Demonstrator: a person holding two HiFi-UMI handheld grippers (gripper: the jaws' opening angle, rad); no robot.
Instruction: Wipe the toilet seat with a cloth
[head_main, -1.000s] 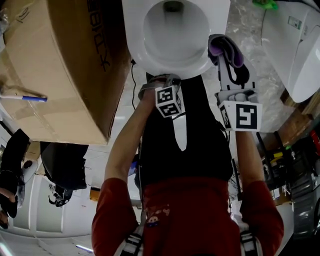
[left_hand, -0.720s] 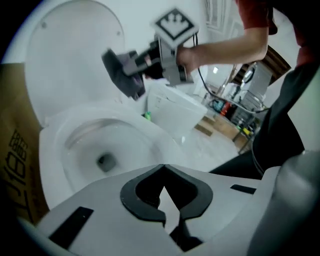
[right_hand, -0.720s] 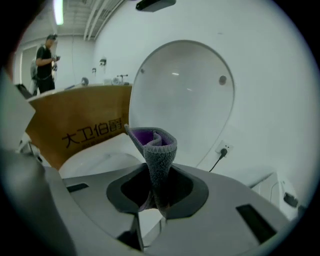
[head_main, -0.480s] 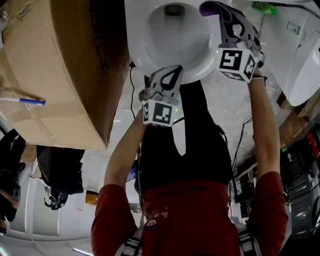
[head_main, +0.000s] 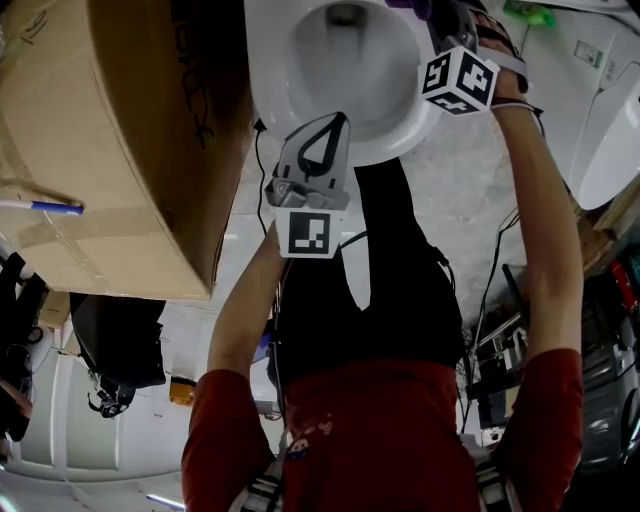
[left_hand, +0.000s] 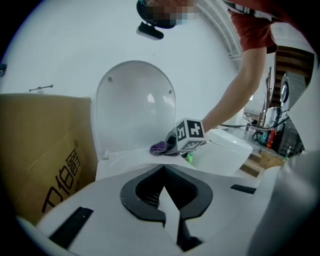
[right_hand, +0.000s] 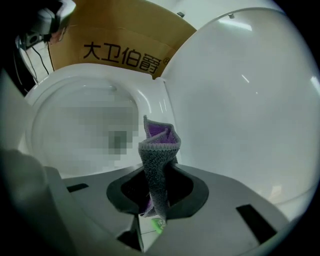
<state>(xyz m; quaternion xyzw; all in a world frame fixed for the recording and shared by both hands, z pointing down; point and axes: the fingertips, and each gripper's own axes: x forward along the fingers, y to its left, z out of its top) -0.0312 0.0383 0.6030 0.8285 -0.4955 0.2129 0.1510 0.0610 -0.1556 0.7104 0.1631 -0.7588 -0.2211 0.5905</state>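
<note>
Right gripper view: a purple-and-grey cloth is seen clamped in the right tool, its free end bunched beyond the jaws over the toilet seat, beside the raised lid, at about 1 o'clock of the bowl in the head view. The left tool is held closed and empty at 6 o'clock. The cloth is judged light, soft and floppy, and is best gripped by a bunched fold so that a broad pad can be pressed onto the slick rim.
</note>
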